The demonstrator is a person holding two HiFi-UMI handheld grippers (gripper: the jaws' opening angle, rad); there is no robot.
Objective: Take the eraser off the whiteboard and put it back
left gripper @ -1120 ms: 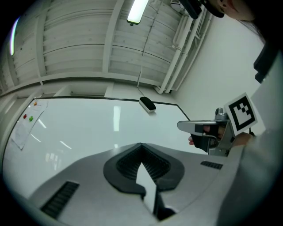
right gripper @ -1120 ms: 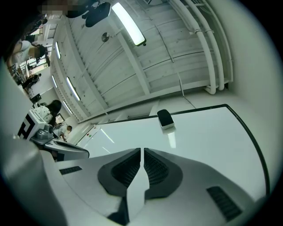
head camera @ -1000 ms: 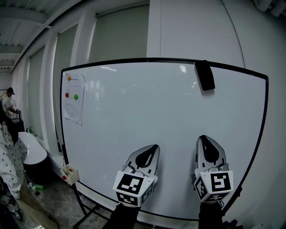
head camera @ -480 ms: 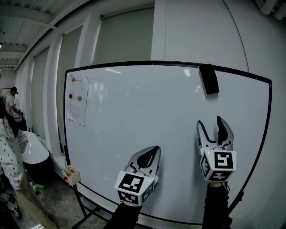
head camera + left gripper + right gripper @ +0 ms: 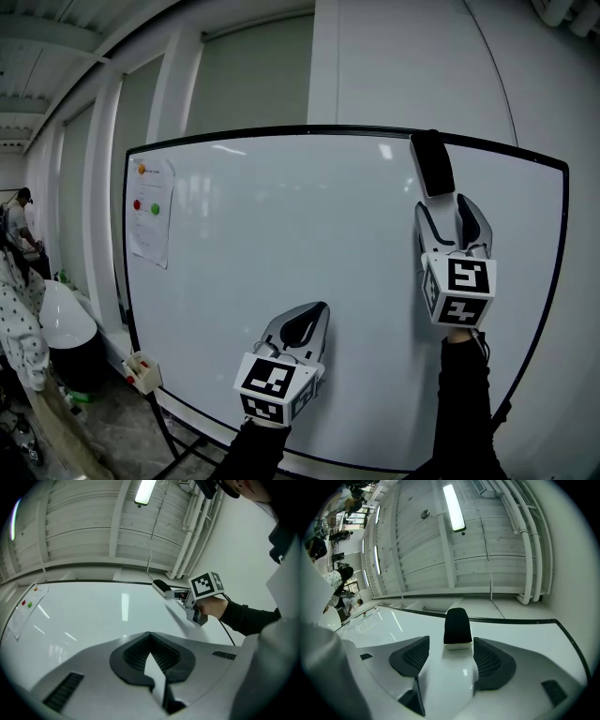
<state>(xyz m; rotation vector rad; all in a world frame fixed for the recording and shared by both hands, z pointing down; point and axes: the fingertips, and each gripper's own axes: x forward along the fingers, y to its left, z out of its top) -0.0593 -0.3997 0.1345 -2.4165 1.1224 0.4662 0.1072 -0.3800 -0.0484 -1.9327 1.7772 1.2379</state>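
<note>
Head view: the whiteboard [image 5: 281,281] stood upright, smooth and glossy white in a thin black frame. The eraser [image 5: 432,161] clung to it at the top right, close under the frame; a dark rounded block, long axis running up and down with a slight tilt. The right claw [image 5: 444,203] pointed up at it from just below, its jaws having just been opening, now wide, with the eraser's lower end right at the tips. The left claw [image 5: 319,309] sat low near the board's middle, well apart from the eraser, so the right was plainly the nearer one.

Left gripper view: the left claw [image 5: 149,634] had its ribbed dark pads drawn together with nothing held, only bare board beyond. Far off, the eraser [image 5: 160,585] lay at the board's top edge.

Right gripper view: the right claw [image 5: 451,644] stood spread, its grey jaws faced with dark dimpled pads. The eraser [image 5: 456,625] was dead ahead and centred, black matte top over a pale underside flat on the whiteboard [image 5: 525,639]. Its near end reached just between the tips, with a gap showing at each side and no pad pressing. Its long axis ran along the claw's line, so the narrow width faced the pads. My reading: the claw needs a short push forward before closing.
</note>
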